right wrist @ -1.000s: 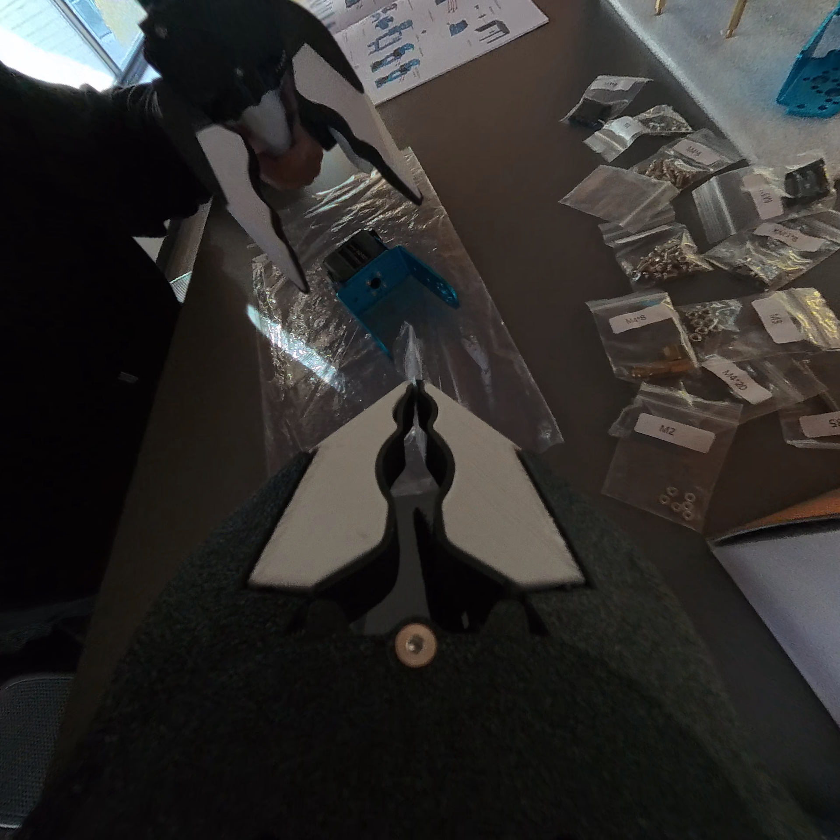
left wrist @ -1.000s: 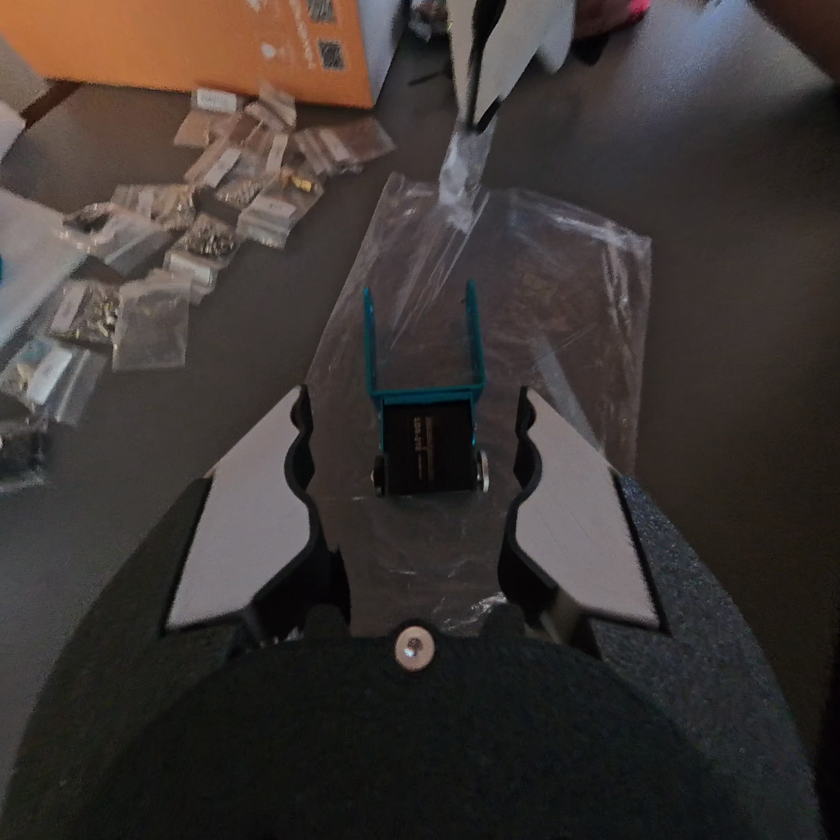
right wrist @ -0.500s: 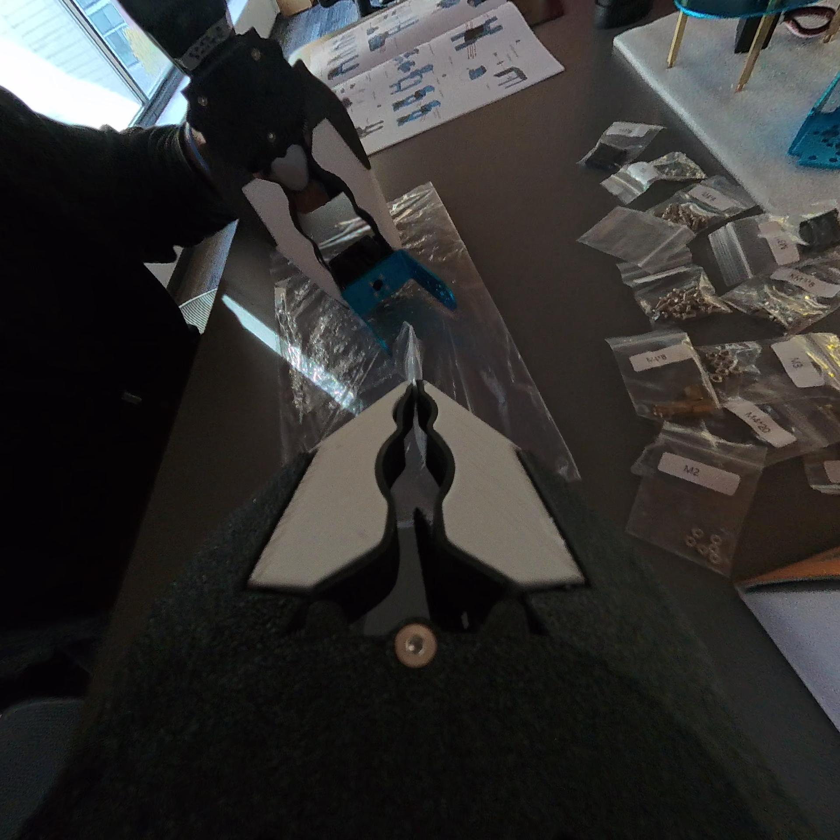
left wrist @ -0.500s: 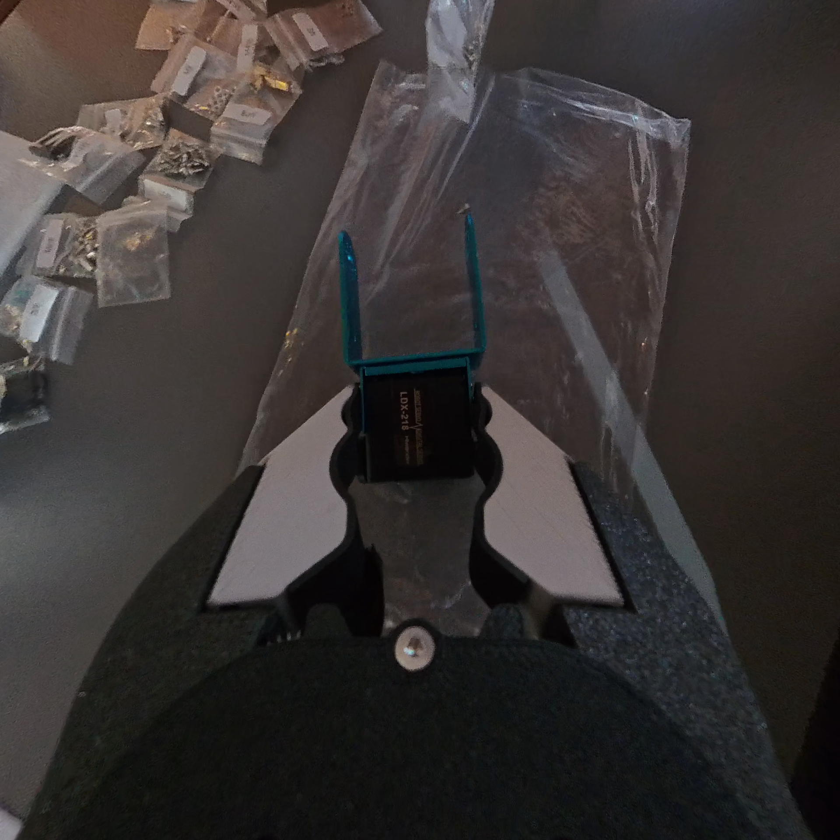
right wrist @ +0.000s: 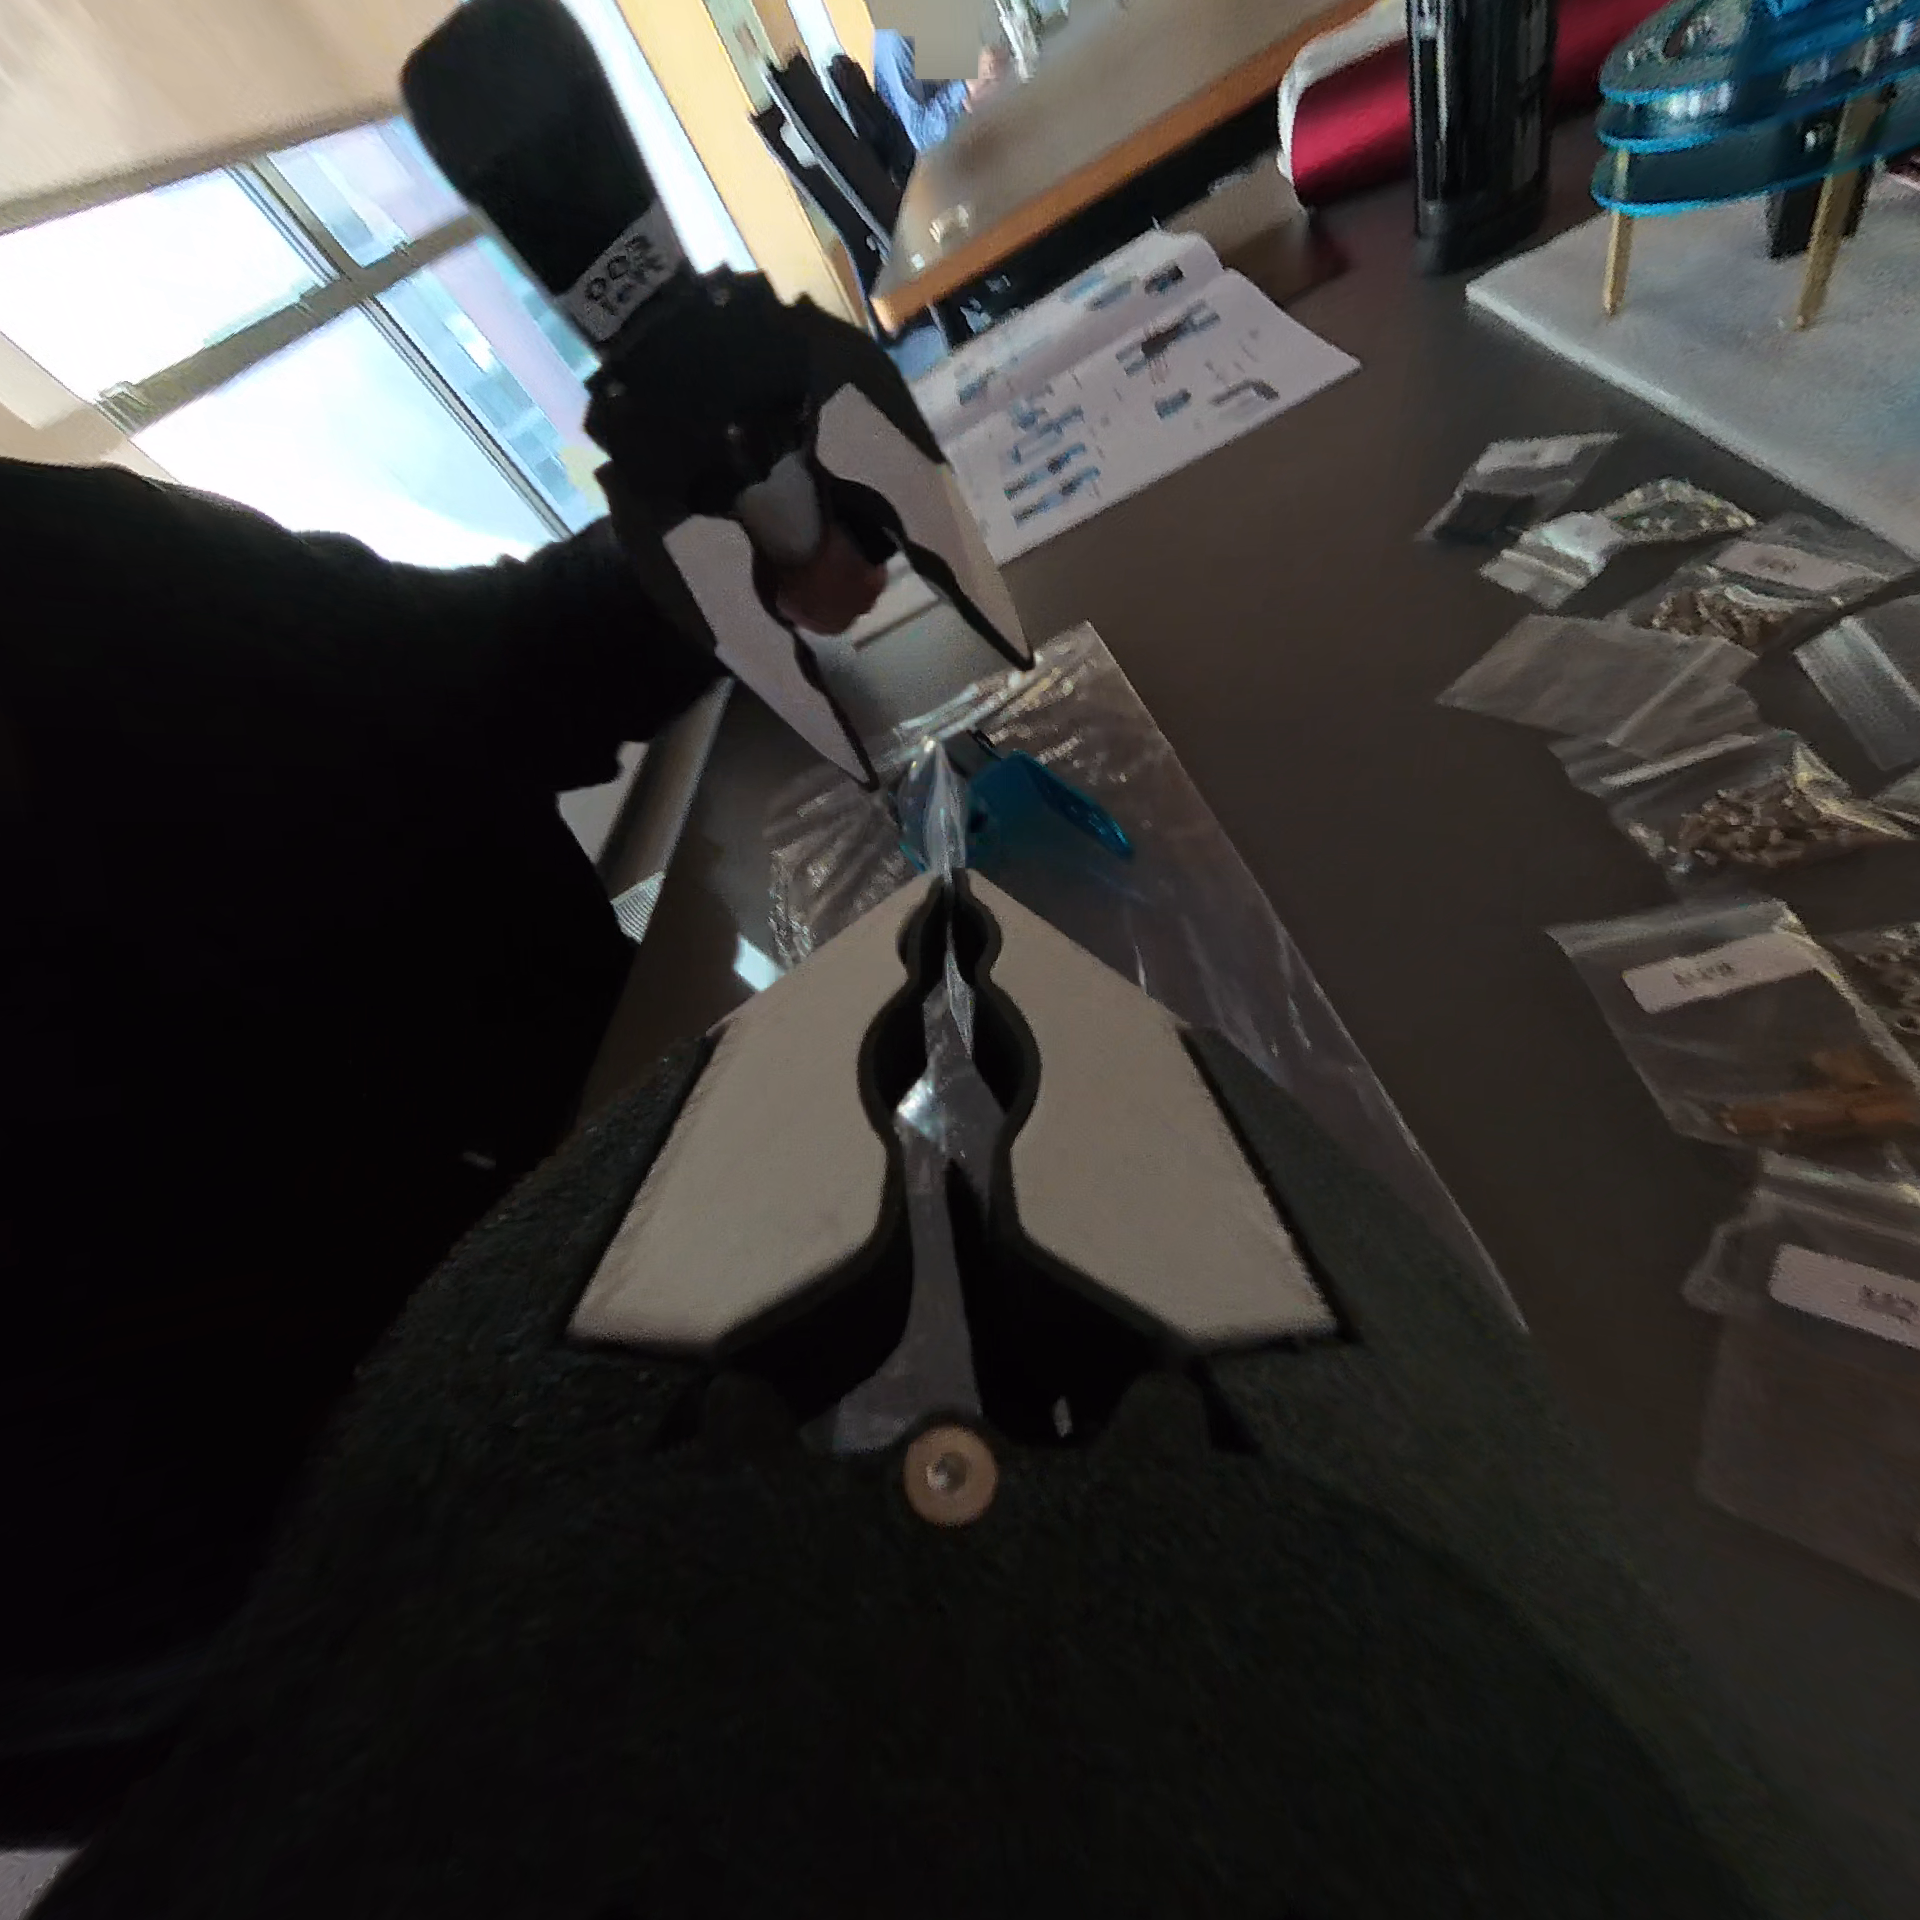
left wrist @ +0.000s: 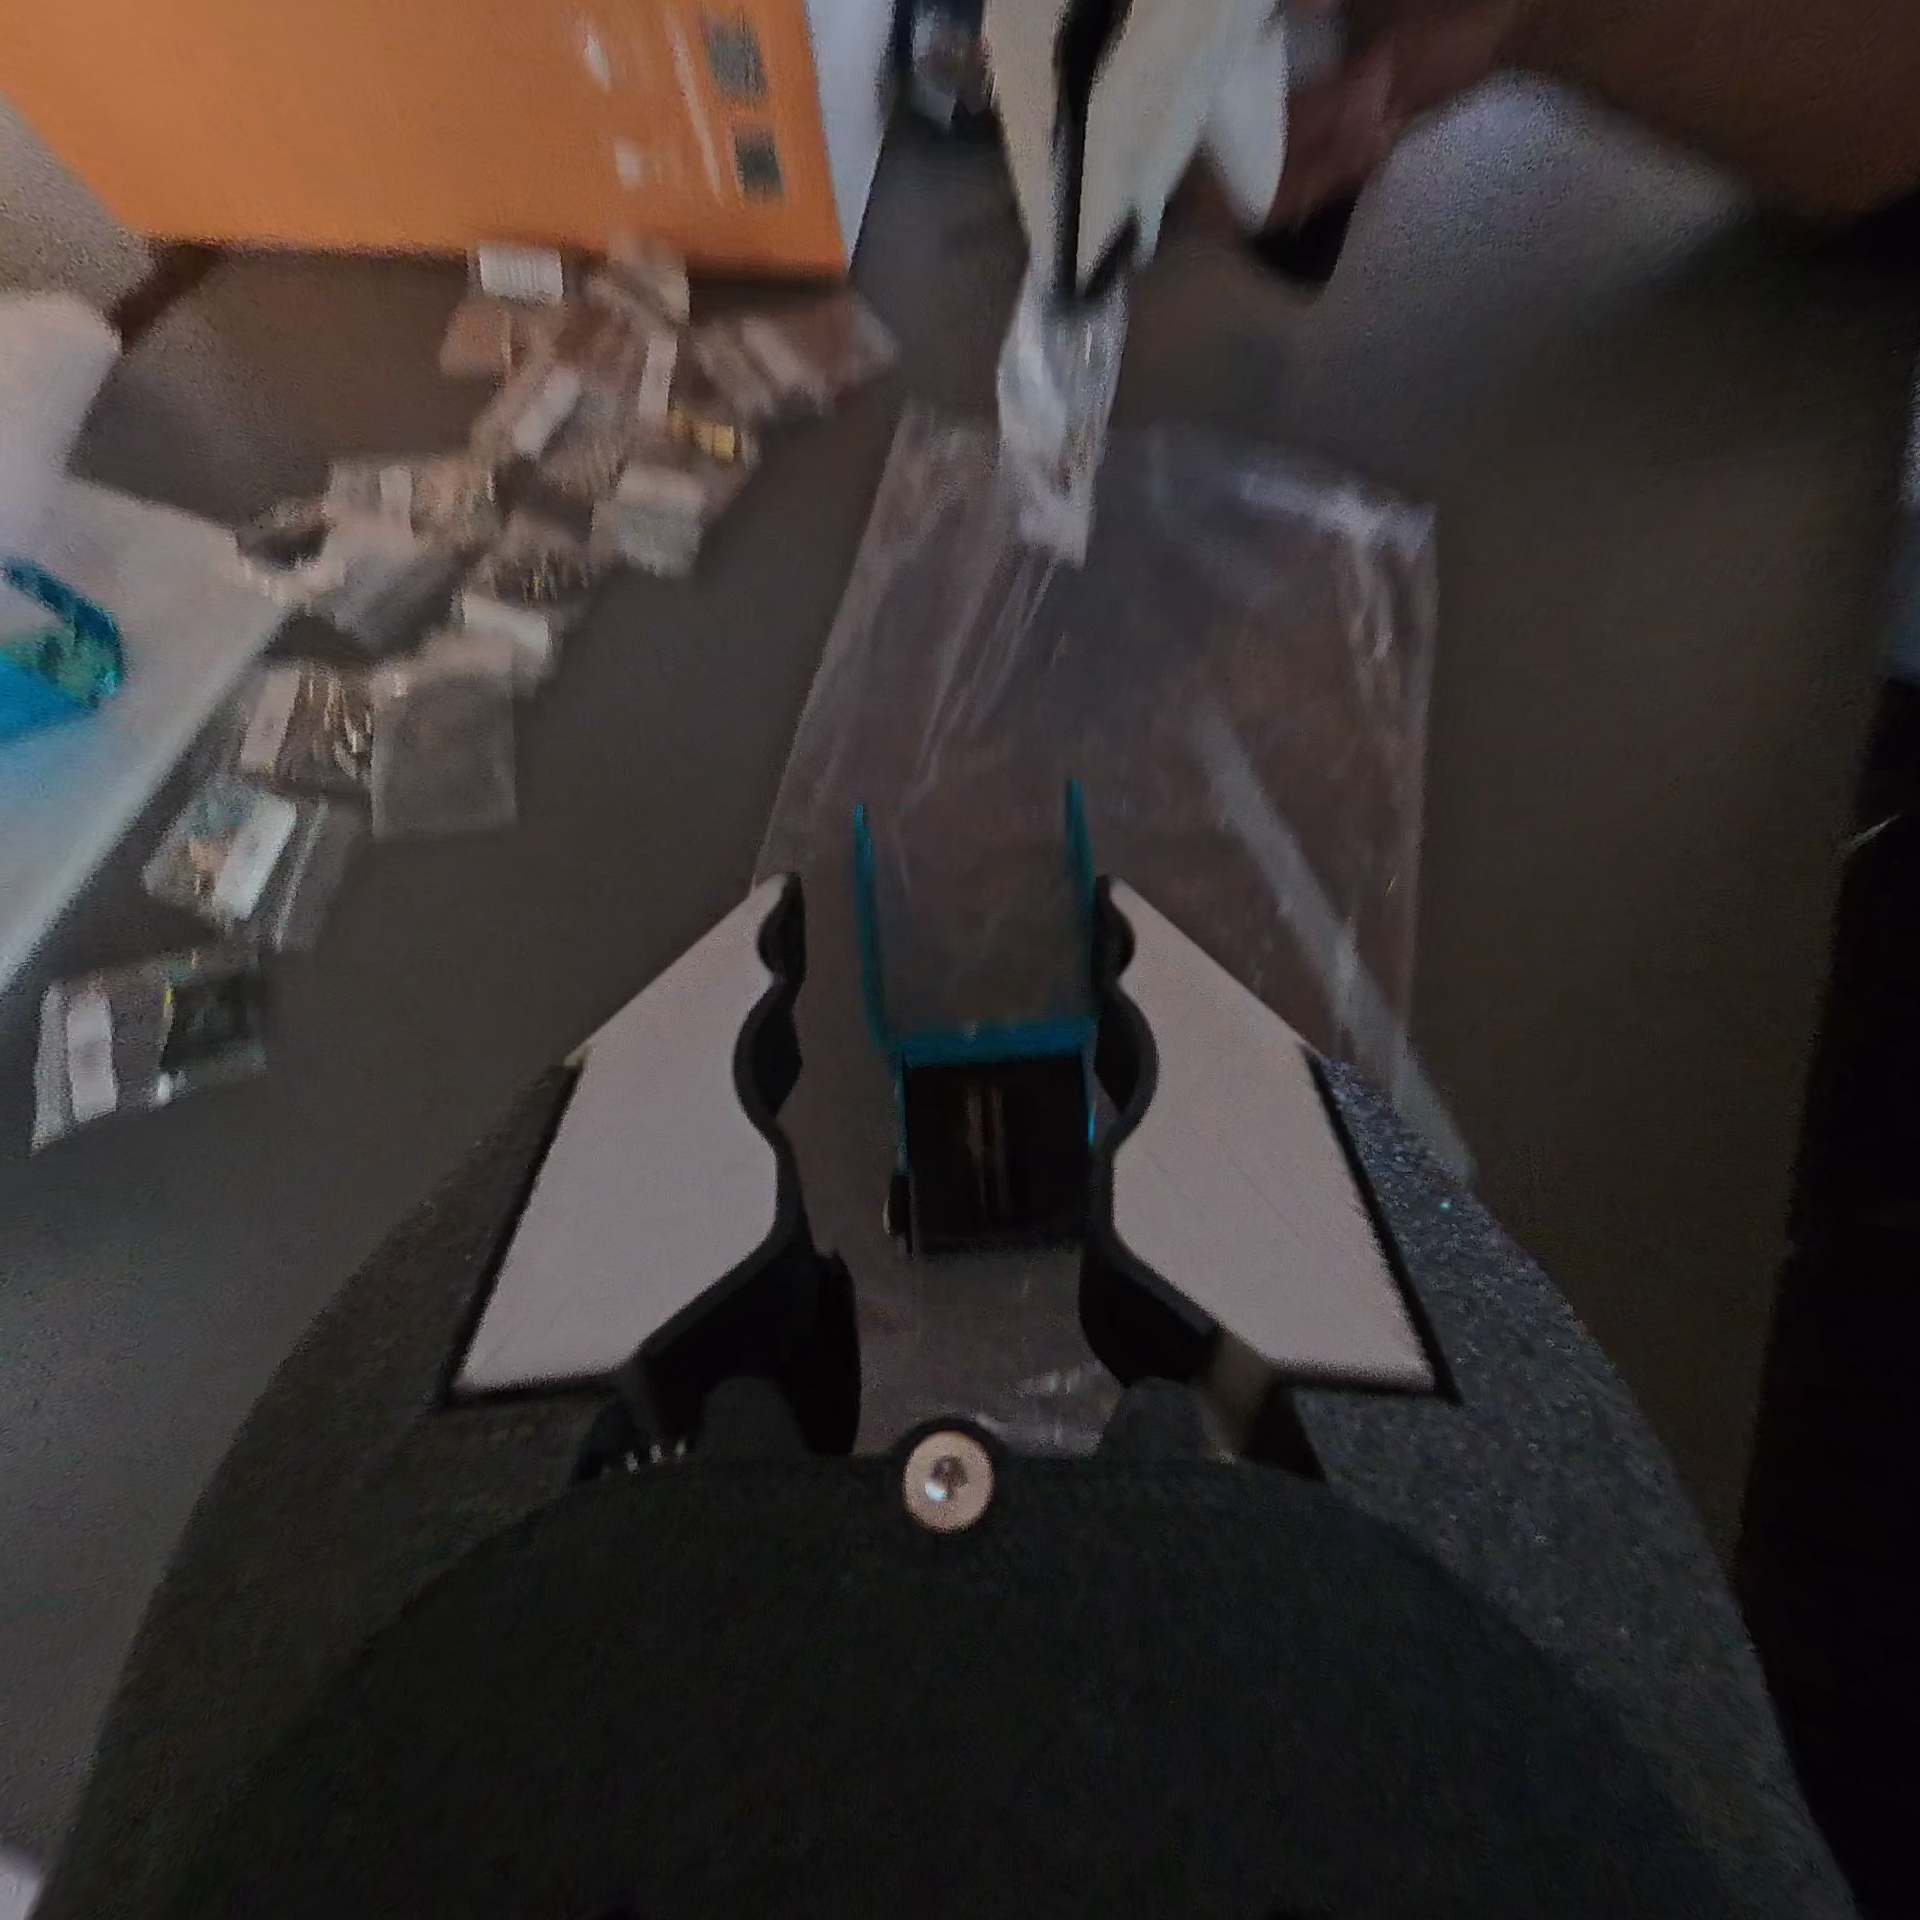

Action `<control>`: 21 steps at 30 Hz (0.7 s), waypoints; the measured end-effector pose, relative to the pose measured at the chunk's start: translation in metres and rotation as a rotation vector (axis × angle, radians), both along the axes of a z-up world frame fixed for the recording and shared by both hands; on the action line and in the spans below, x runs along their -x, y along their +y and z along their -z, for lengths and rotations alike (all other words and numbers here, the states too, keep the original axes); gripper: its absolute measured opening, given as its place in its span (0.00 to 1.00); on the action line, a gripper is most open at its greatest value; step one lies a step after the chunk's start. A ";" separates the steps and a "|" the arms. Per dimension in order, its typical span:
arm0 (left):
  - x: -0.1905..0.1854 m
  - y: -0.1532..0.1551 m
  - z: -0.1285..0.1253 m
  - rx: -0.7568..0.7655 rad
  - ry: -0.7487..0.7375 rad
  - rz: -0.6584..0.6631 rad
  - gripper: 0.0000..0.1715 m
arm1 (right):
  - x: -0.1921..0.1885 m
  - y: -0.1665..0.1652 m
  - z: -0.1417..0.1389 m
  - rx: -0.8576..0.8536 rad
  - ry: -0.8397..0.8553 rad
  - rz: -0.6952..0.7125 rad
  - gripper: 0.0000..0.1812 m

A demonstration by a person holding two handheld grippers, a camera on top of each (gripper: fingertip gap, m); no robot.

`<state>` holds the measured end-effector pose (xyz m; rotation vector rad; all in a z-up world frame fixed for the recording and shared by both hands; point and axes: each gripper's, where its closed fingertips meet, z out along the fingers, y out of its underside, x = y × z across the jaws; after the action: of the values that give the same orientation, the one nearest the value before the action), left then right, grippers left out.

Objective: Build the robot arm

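A blue U-shaped metal bracket [left wrist: 987, 1039] with a black servo block [left wrist: 987, 1153] fixed in it lies at a clear plastic bag [left wrist: 1195, 675] on the dark table; whether inside or on top I cannot tell. My left gripper [left wrist: 945, 904] is open, jaws either side of the servo, the right finger close to it. In the right wrist view the left gripper [right wrist: 945, 717] hangs open just above the bracket [right wrist: 1039, 821]. My right gripper [right wrist: 951, 883] is shut on a pinched edge of the bag [right wrist: 1195, 935] and holds it raised; it also shows in the left wrist view [left wrist: 1086, 281].
Several small zip bags of screws [right wrist: 1766, 790] lie to the right, also seen in the left wrist view [left wrist: 447, 644]. An orange box [left wrist: 416, 114] stands behind them. An open instruction booklet [right wrist: 1122, 416] and a blue-plated assembly on a white board [right wrist: 1756, 135] lie farther off. A dark sleeve [right wrist: 260, 831] fills the left. Across from one pair of fingers to the other is roughly 11 cm.
Half a second ago my left gripper was closed around the servo; now it is open again and drawn back. My right gripper has lifted the bag edge higher.
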<state>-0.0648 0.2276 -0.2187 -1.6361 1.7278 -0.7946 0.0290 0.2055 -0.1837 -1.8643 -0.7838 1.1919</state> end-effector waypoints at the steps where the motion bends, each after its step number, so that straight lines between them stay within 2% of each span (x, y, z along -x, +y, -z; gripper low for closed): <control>1: -0.011 -0.003 -0.012 0.037 -0.043 0.029 0.29 | 0.002 -0.001 -0.004 -0.007 0.029 -0.008 0.00; 3: -0.034 -0.012 -0.027 0.137 -0.128 0.103 0.23 | 0.004 -0.004 -0.013 -0.017 0.090 -0.027 0.00; 5: -0.050 -0.021 -0.031 0.284 -0.154 0.173 0.17 | 0.005 -0.006 -0.022 -0.023 0.141 -0.041 0.00; 10: -0.062 -0.031 -0.043 0.544 -0.229 0.267 0.14 | 0.004 -0.008 -0.027 -0.038 0.148 -0.040 0.00; 16: -0.057 -0.019 -0.052 0.608 -0.317 0.241 0.12 | 0.001 -0.009 -0.030 -0.048 0.147 -0.041 0.00; 21: -0.062 -0.029 -0.053 0.607 -0.320 0.271 0.12 | 0.005 -0.010 -0.030 -0.054 0.141 -0.044 0.00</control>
<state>-0.0029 0.1983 -0.1656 -1.5256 1.5769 -1.7434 0.0245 0.1956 -0.1540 -1.7067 -0.7746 1.3015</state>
